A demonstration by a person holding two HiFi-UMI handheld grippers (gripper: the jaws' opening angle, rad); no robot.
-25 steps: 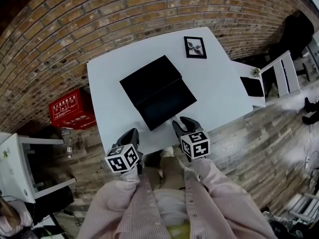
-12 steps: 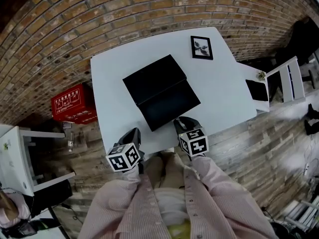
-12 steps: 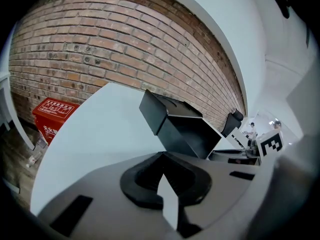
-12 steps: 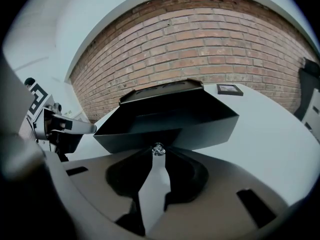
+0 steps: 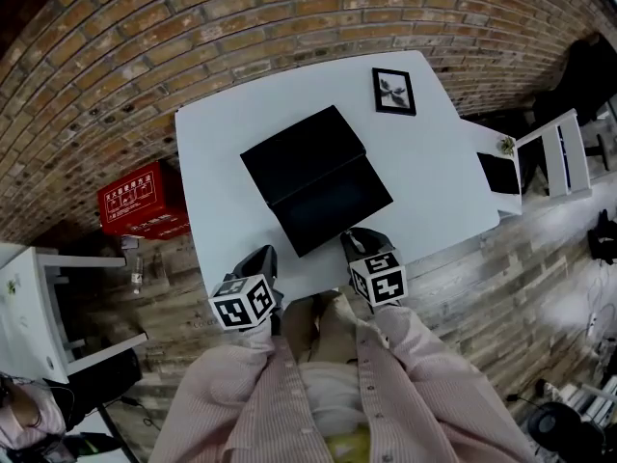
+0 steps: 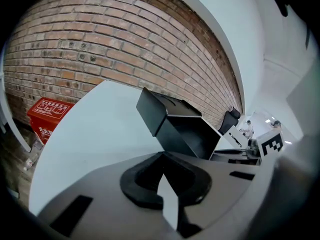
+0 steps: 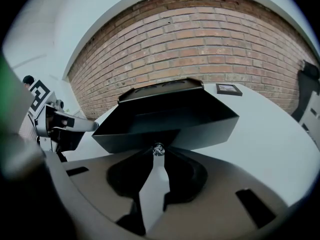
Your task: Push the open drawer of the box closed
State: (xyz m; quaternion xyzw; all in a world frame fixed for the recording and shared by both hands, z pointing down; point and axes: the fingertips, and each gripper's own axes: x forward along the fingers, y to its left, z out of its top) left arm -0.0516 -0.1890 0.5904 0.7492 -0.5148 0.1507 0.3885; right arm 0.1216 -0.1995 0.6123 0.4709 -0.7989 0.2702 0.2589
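Note:
A black box (image 5: 301, 152) lies on the white table (image 5: 217, 162) with its drawer (image 5: 333, 210) pulled out toward me. In the right gripper view the drawer front (image 7: 170, 126) fills the middle, with a small shiny knob (image 7: 158, 148) at its lower edge. My right gripper (image 7: 158, 155) has just been closing, and its tips now sit against the knob on both sides. My left gripper (image 6: 162, 156) hovers at the table's near edge, left of the drawer (image 6: 192, 134), with its tips together and nothing between them.
A framed picture (image 5: 393, 92) lies at the table's far right corner. A red crate (image 5: 138, 204) stands on the floor to the left, below the brick wall. A white chair (image 5: 549, 152) is to the right and a white shelf (image 5: 29, 307) to the left.
The right gripper's jaws have narrowed at the drawer front. Both hands stay where they were at the table's near edge.

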